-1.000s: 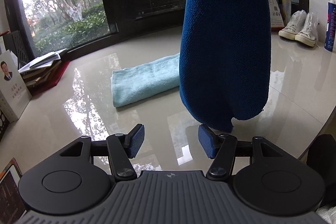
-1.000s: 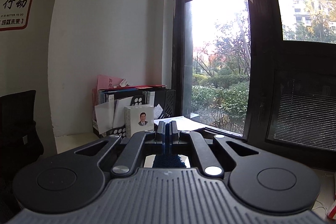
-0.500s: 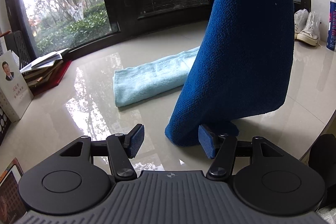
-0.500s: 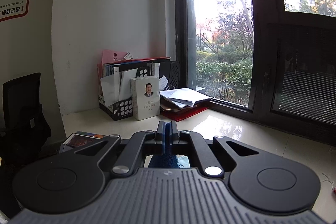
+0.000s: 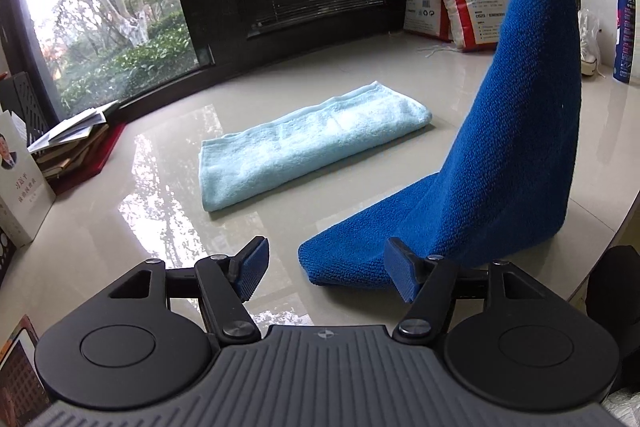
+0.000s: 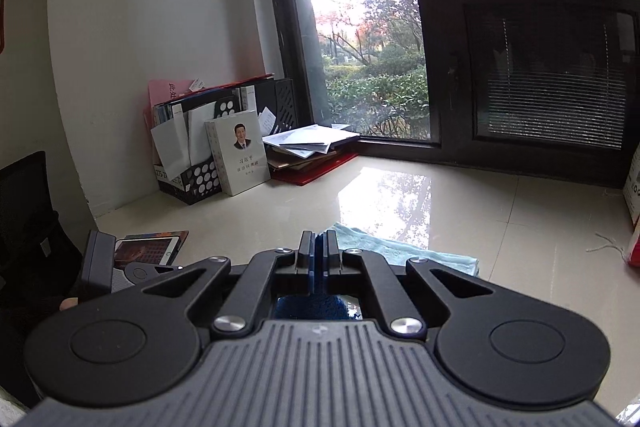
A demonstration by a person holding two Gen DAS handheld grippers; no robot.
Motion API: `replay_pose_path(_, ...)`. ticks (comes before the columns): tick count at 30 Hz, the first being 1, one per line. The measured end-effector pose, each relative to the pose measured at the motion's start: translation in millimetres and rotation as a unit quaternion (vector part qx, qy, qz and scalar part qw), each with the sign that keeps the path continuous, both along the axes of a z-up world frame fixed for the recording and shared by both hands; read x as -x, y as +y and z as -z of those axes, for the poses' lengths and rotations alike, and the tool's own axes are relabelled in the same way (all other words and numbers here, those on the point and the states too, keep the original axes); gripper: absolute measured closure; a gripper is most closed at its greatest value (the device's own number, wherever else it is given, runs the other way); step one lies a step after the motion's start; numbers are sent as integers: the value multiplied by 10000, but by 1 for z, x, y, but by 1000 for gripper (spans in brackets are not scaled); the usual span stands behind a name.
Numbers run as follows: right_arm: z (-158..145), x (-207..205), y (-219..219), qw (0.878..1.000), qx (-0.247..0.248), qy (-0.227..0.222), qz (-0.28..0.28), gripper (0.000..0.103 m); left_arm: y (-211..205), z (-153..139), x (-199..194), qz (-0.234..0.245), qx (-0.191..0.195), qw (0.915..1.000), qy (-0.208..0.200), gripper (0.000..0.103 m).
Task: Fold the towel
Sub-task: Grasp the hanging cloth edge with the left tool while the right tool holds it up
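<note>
The dark blue towel [image 5: 516, 147] has come down, its lower end now lying on the surface [image 5: 360, 75]. The right hand-held gripper [image 6: 319, 255] pinches its top edge; the left hand-held gripper [image 5: 326, 273], jaws just widening, stands spread and empty.

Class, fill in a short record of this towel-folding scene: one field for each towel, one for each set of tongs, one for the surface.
dark blue towel: top edge held up, lower end lying on the surface
light blue towel: folded, lying flat
left tongs: open, just been widening, nothing gripped
right tongs: shut on dark blue towel
surface: glossy pale tile
</note>
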State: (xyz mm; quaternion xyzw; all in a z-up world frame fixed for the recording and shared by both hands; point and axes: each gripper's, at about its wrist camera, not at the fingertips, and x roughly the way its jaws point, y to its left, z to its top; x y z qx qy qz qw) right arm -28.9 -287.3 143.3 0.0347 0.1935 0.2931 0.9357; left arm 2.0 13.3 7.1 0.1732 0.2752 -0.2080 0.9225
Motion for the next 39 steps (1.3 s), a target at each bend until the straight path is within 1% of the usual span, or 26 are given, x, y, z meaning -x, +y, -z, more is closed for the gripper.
replay_pose_path(11,45,16,-18,9981,-197,496,310,99,-14,-1,-4,151,-85,9998,-15,36)
replay_pose_path(17,61,26,-25,9963,-348,672,397,99,-24,-2,-9,353,-135,9993,-2,37)
replay_pose_path(21,68,35,-26,9956,-407,754,370,99,-35,-2,-15,560,-234,9982,15,37)
replay_pose_path(26,76,45,-28,9951,-457,820,325,99,-46,1,-27,795,-346,9962,96,37)
replay_pose_path(28,80,49,-29,9946,-495,857,322,99,-50,2,-33,895,-401,9951,131,41)
replay_pose_path(29,82,51,-30,9943,-505,883,316,99,-53,3,-36,952,-415,9944,171,45)
replay_pose_path(30,84,52,-30,9940,-507,910,324,99,-55,4,-40,994,-407,9940,228,47)
replay_pose_path(33,89,57,-33,9931,-511,984,372,99,-61,7,-52,1072,-377,9927,391,47)
replay_pose_path(38,94,62,-37,9923,-532,1048,396,99,-72,13,-62,1209,-395,9907,494,47)
replay_pose_path(39,95,63,-37,9920,-535,1071,398,99,-74,14,-65,1250,-377,9900,542,48)
